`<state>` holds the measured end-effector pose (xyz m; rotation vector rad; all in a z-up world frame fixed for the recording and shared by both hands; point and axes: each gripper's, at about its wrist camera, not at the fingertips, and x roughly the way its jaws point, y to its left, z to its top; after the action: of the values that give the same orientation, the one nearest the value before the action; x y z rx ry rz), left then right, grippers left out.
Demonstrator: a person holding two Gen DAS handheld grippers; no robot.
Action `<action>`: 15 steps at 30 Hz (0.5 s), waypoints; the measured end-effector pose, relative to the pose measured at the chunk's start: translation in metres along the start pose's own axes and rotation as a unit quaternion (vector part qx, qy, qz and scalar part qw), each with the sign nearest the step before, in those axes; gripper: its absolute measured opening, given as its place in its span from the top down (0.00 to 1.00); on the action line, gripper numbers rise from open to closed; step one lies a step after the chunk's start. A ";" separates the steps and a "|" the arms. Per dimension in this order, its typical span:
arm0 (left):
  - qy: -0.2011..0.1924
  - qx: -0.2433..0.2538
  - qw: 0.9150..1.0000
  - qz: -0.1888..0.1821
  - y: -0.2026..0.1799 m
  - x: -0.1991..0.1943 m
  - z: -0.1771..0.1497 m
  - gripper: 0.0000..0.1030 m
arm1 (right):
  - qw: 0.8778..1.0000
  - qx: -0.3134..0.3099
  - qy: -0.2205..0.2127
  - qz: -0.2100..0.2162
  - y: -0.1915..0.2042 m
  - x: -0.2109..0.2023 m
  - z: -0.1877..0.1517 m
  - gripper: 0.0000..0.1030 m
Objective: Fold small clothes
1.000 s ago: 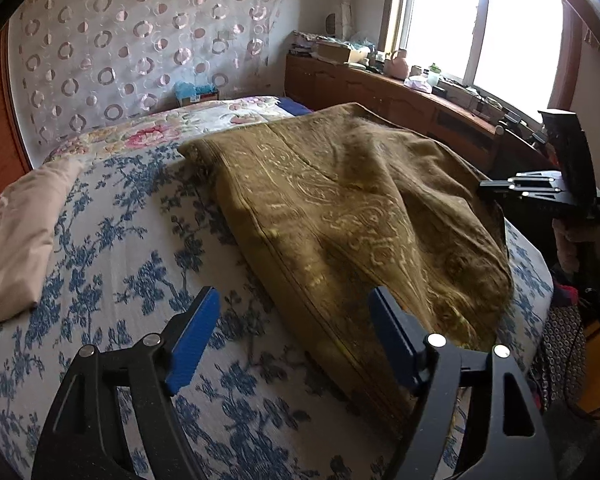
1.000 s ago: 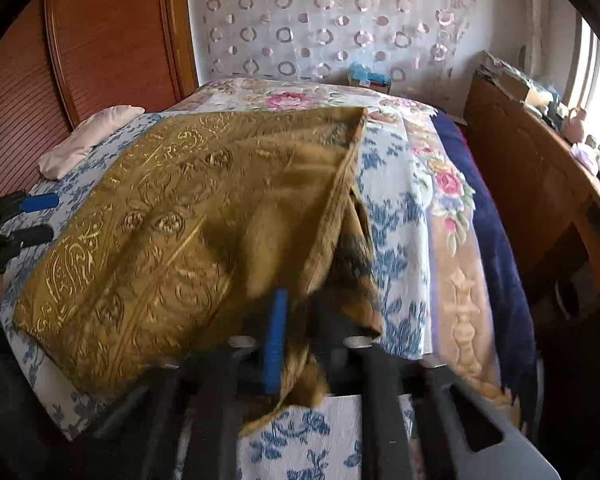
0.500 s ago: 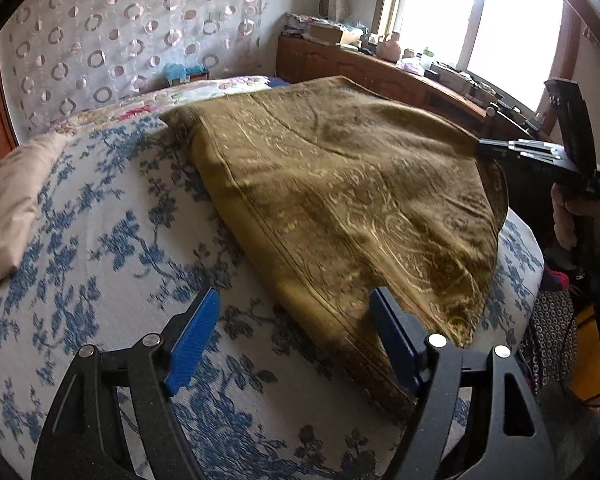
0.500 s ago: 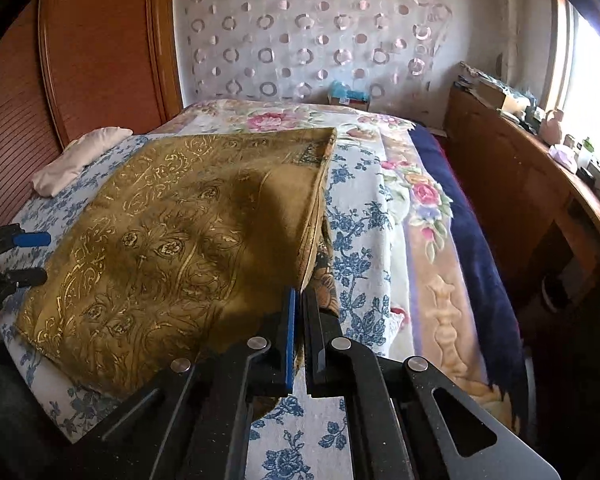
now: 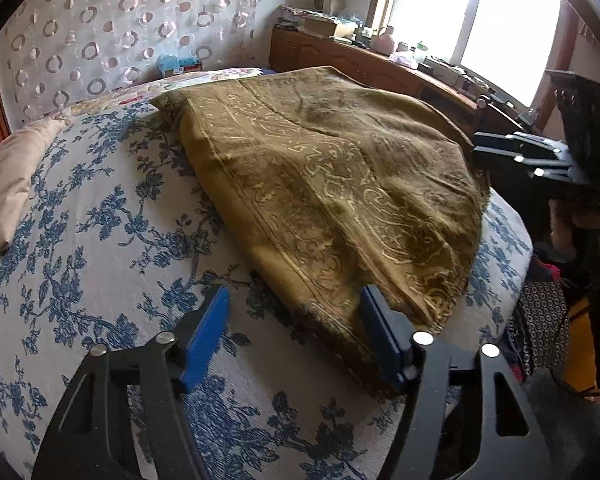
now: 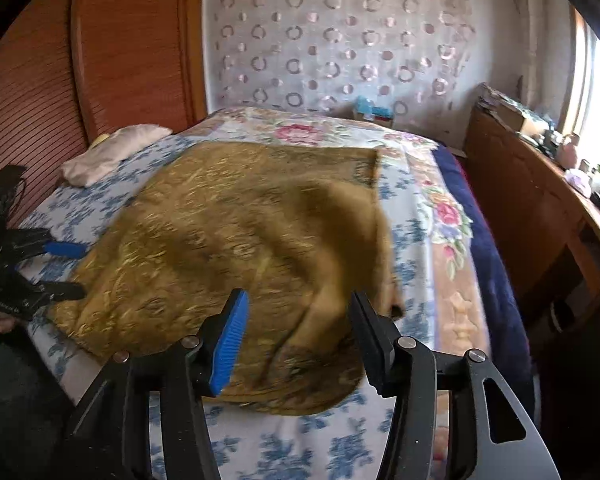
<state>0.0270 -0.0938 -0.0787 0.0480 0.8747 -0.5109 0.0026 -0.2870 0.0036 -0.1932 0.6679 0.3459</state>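
Golden cloth [image 6: 236,236] on bed, corner between opening right gripper [image 6: 296,336] jaws

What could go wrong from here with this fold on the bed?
The gold cloth has a raised hump and looks rumpled near the opening right gripper, so the fold may set crooked. Its near corner sits close to the bed edge; the closing left gripper may grab the floral bedsheet too.

Blue-floral bedspread [image 5: 100,248] beneath the fingers; beige pillow [image 5: 4,188] far left; wooden sideboard [image 6: 540,208] right; ring-patterned curtain [image 6: 340,40] ahead.
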 end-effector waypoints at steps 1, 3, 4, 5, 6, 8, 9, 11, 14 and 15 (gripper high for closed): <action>0.001 0.001 1.000 -0.006 -0.001 -0.001 -0.001 0.43 | 1.000 -0.003 0.002 0.004 0.002 0.000 -0.002 0.47; 0.003 0.004 1.000 -0.016 -0.003 -0.002 -0.002 0.47 | 1.000 -0.010 0.005 0.017 0.007 0.002 -0.006 0.47; 0.004 0.005 1.000 -0.021 -0.004 -0.002 -0.002 0.49 | 1.000 -0.012 0.007 0.023 0.007 0.003 -0.007 0.47; 0.005 0.006 1.000 -0.026 -0.005 -0.003 -0.003 0.53 | 0.999 -0.014 0.011 0.028 0.008 0.004 -0.009 0.46; 0.007 0.008 0.999 -0.032 -0.007 -0.003 -0.004 0.58 | 0.999 -0.018 0.015 0.033 0.007 0.007 -0.009 0.45; 0.014 0.007 0.999 -0.051 -0.009 -0.004 -0.005 0.71 | 0.999 -0.023 0.022 0.041 0.007 0.008 -0.011 0.43; 0.017 0.006 0.998 -0.061 -0.009 -0.004 -0.004 0.82 | 0.998 -0.026 0.025 0.045 0.007 0.009 -0.011 0.43; 0.019 0.007 0.997 -0.071 -0.012 -0.005 -0.002 0.94 | 0.998 -0.029 0.029 0.054 0.006 0.010 -0.010 0.41; -0.008 0.009 0.997 -0.078 -0.017 -0.020 0.011 0.97 | 0.997 -0.034 0.030 0.063 0.007 0.007 -0.010 0.40; -0.023 0.009 0.996 -0.080 -0.018 -0.028 0.019 0.97 | 0.997 -0.036 0.026 0.070 0.008 0.005 -0.009 0.40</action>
<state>0.0180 -0.1032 -0.0425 -0.0169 0.8325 -0.6678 -0.0020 -0.2809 -0.0069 -0.2250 0.7230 0.5011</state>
